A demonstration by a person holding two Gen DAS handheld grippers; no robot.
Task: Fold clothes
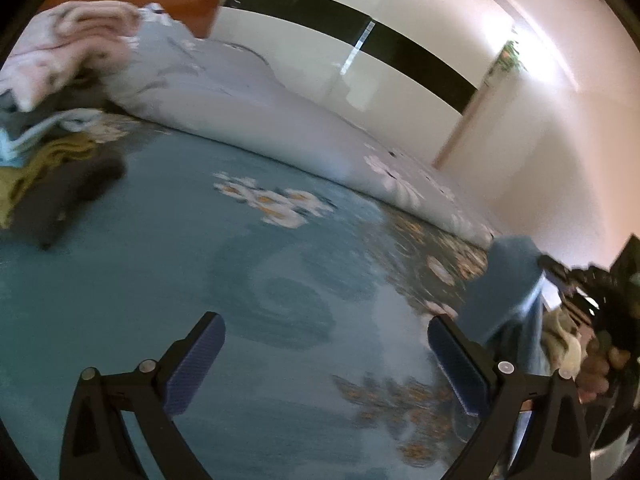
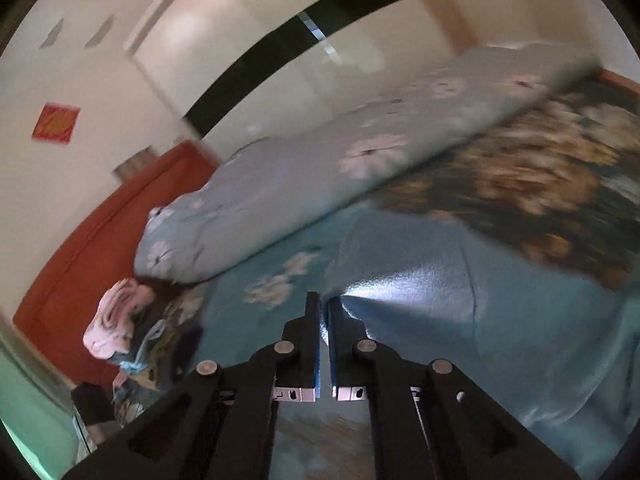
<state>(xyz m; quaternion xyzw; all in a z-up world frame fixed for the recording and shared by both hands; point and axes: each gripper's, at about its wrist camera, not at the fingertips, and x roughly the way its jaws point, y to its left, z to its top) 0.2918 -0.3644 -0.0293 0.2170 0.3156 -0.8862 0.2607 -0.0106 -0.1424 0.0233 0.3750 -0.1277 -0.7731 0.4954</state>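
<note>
Fabric of a light blue garment (image 2: 460, 320) is clenched at its edge in my right tool (image 2: 323, 312), whose two sides are pressed almost together on it, while the rest of the cloth drapes over the bed (image 1: 160, 280) with its teal flowered sheet. My left tool (image 1: 326, 344) hangs released, spread wide with nothing between its blue pads (image 1: 200, 364), above bare sheet. From that side I see the same blue cloth lifted near the bed's right edge (image 1: 508, 288).

I judge I am laying the garment out for the first fold. To do it well, I should bring the left tool across to pinch the opposite edge at matching height, pull the cloth taut between both, then lower it flat onto the open sheet, well apart from the heap of other clothes (image 1: 56, 168) and the rolled duvet (image 1: 240, 100).
</note>
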